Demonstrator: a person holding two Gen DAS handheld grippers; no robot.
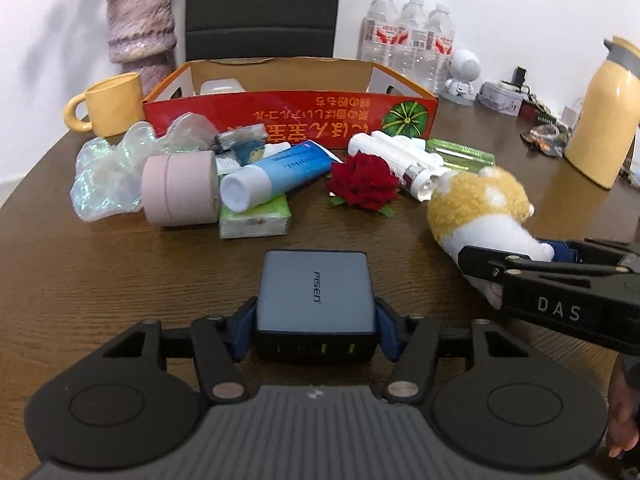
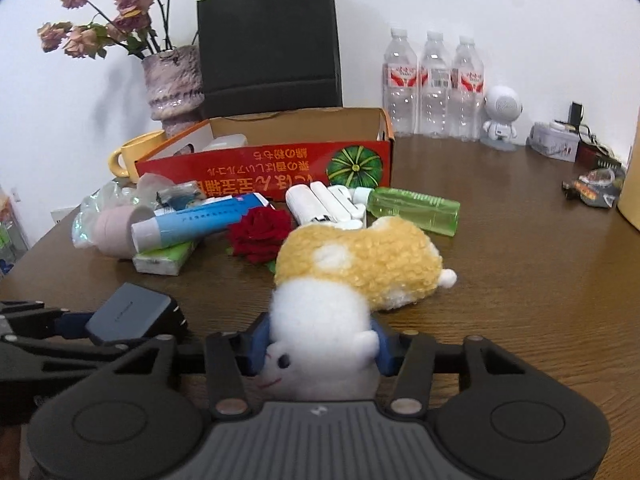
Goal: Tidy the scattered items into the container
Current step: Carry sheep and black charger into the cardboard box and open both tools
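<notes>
Lying sideways, yellow-and-white plush toy [image 2: 352, 276] squeezed by right gripper [image 2: 320, 346].

1. The left gripper [image 1: 316, 326] sits low over the table, its blue-padded fingers [image 1: 245, 320] closed on both sides of a grey charger [image 1: 316, 292].
2. The right gripper [image 2: 322, 346] reaches in beside it from the right, its blue pads [image 2: 259, 340] pinching the white end of a plush toy [image 2: 348, 272].
3. A hand [image 1: 622, 412] shows at the right edge of the left wrist view.
</notes>
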